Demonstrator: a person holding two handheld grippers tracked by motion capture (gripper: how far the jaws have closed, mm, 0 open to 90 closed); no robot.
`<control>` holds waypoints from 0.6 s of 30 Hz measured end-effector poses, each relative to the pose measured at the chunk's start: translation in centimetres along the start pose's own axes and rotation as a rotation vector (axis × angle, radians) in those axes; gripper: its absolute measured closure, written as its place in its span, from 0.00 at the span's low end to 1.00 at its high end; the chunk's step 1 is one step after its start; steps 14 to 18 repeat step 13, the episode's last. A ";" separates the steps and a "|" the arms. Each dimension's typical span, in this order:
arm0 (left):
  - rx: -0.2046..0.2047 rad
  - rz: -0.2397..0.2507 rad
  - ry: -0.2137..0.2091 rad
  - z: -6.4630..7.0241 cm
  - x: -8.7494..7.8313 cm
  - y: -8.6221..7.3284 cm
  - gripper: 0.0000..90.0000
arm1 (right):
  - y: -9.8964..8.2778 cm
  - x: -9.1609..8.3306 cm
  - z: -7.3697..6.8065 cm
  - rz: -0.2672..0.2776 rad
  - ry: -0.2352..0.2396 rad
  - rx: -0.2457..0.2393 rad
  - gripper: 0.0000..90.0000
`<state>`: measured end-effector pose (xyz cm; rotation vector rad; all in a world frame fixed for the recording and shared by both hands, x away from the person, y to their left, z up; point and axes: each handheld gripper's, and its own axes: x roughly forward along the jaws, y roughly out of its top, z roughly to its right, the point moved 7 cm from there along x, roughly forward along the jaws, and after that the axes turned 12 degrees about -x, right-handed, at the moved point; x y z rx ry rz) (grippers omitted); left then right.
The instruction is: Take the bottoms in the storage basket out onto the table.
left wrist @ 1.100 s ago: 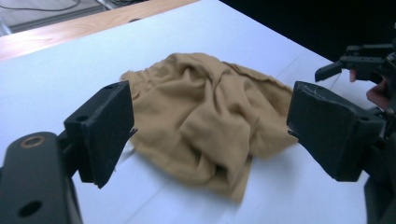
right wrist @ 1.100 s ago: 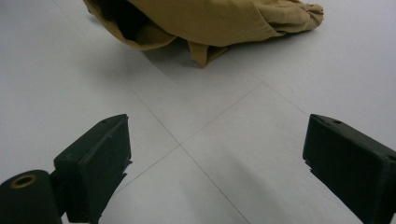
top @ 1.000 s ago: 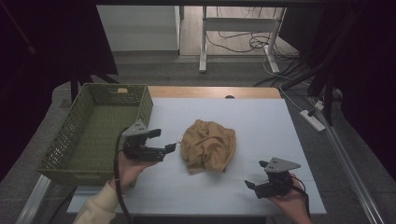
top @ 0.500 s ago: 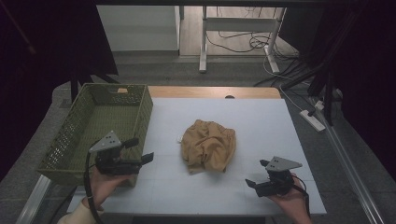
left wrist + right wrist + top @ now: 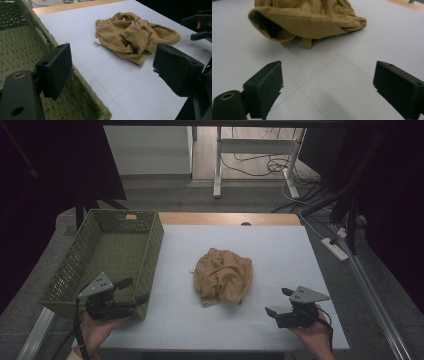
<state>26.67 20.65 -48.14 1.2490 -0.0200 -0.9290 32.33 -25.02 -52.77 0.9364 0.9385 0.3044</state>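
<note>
Left gripper [image 5: 134,291] open and empty over the green basket's [image 5: 150,251] near corner, right gripper [image 5: 278,302] open too — crumpled tan shorts [image 5: 223,276] ungrabbed; a jaw could snag the basket rim.

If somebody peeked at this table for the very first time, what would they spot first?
Probably the crumpled tan cloth lying in the middle of the white table. Next comes the green basket at the table's left edge, with nothing in it that I can see. Near the front, two hands each hold black tongs, the left tongs by the basket's corner and the right tongs right of the cloth, both open.
</note>
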 end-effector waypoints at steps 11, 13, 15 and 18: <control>0.002 -0.012 0.012 -0.3 0.2 -0.6 0.18 | 0.0 -0.2 0.2 0.011 -0.012 0.000 0.12; -0.003 -0.011 0.009 -0.4 0.1 -0.6 0.18 | 0.0 -0.2 0.2 0.010 -0.016 0.002 0.12; -0.003 -0.011 0.009 -0.4 0.1 -0.6 0.18 | 0.0 -0.2 0.2 0.010 -0.016 0.002 0.12; -0.003 -0.011 0.009 -0.4 0.1 -0.6 0.18 | 0.0 -0.2 0.2 0.010 -0.016 0.002 0.12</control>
